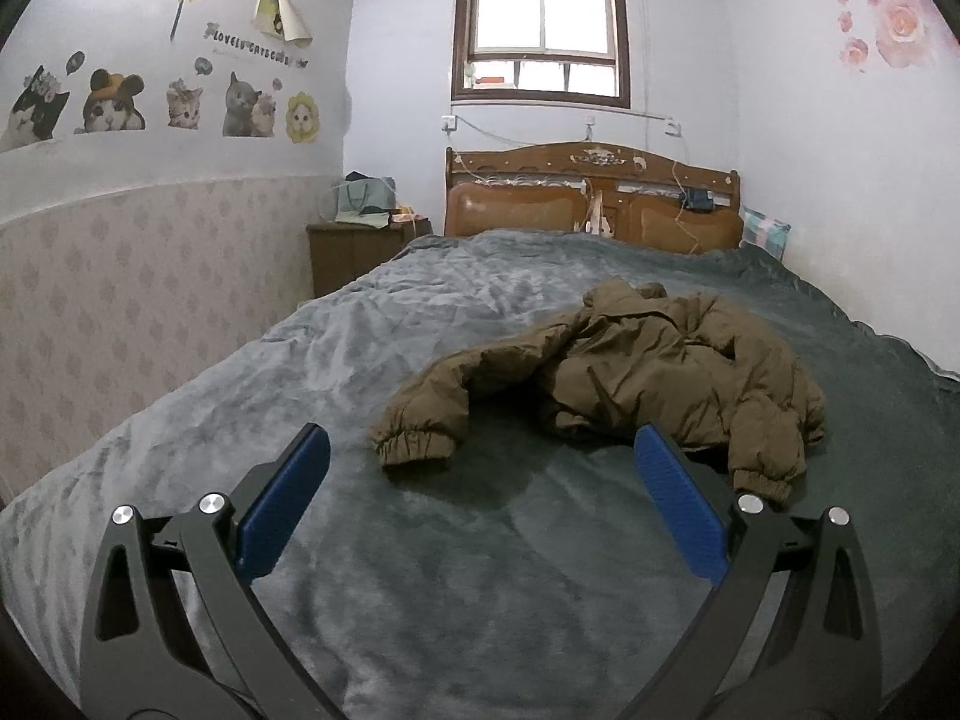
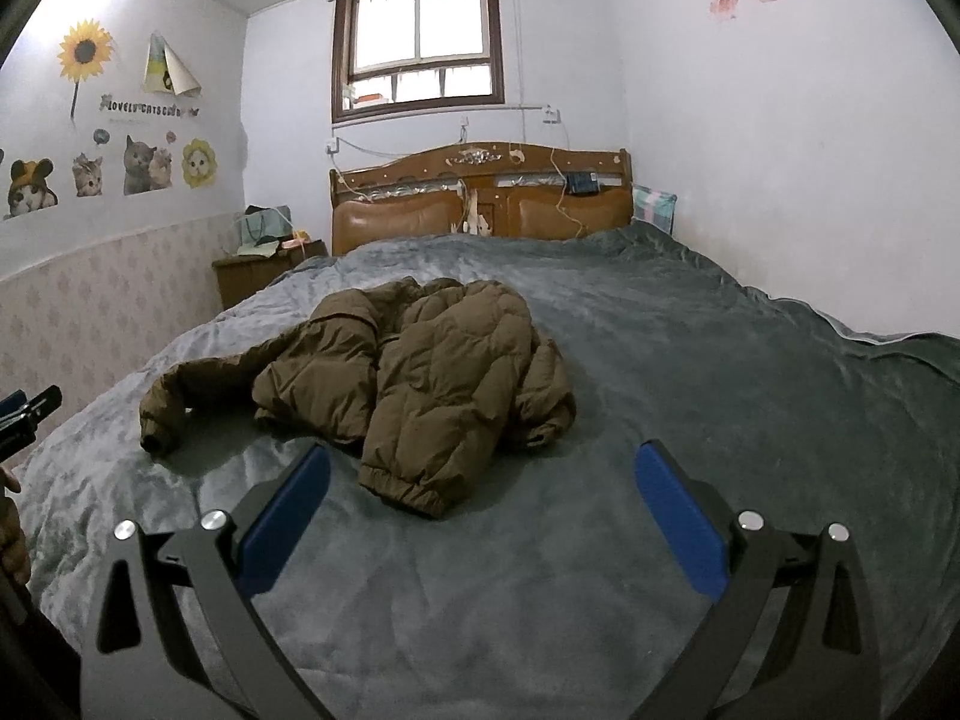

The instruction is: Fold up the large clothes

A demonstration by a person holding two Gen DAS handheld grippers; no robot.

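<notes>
My left gripper [image 1: 480, 450] and my right gripper [image 2: 480, 468] both hang spread wide over the bed [image 1: 420, 570], holding nothing. The brown puffer jacket [image 2: 420, 372] lies crumpled ahead of me, mid-frame in the right view and right of centre in the left view, its long axis running across the bed. One cuffed sleeve [image 1: 414, 438] reaches toward my left gripper; another cuff [image 2: 402, 489] sits just short of my right gripper. Nothing lies between; the headboard [image 2: 480, 192] is well beyond.

Wooden headboard [image 1: 594, 195], window [image 1: 543, 39], cat stickers [image 1: 150, 105]
</notes>
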